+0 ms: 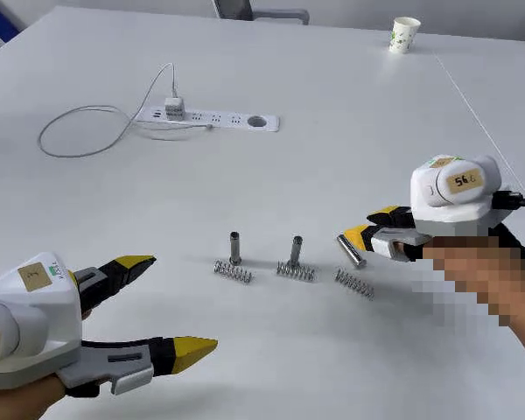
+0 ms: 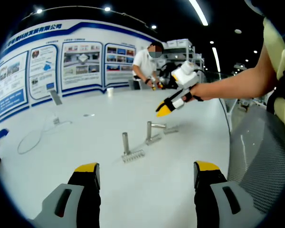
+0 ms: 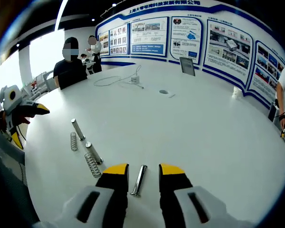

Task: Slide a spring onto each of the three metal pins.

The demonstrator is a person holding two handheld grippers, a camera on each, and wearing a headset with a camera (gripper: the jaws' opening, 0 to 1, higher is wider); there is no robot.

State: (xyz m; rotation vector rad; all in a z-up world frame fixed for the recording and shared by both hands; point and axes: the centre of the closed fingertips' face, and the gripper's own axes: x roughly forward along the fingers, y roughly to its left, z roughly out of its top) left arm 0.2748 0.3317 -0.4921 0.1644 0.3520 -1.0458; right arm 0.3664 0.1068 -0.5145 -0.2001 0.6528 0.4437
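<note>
Right gripper (image 1: 371,224): jaws parted, yellow tips either side of the third pin (image 1: 351,250). In the right gripper view a gap shows between the pin and the right-hand jaw, so the pin is not clamped. I cannot tell whether it touches the other jaw. In the head view this pin sits tilted at the jaw tips. It is the rightmost of the three pins.

Left gripper (image 1: 171,303): jaws wide apart, nothing between them. It is at the near left of the table (image 1: 350,105), well apart from the parts.

Left pin (image 1: 235,247) and middle pin (image 1: 296,249): both upright on the table, side by side near its middle and bare.

Springs: all three lie flat on the table, none on a pin.
- Left spring (image 1: 233,272) is just on the near side of the left pin's foot.
- Middle spring (image 1: 296,272) is just on the near side of the middle pin's foot.
- Right spring (image 1: 354,283) is on the near side of the tilted pin, close to the right gripper's tips.

Further out:
- A white power strip (image 1: 212,118) is on the far left, with a plug (image 1: 174,108) in it and a cable (image 1: 79,131) looping to the left.
- A paper cup (image 1: 404,35) stands upright at the far right.
</note>
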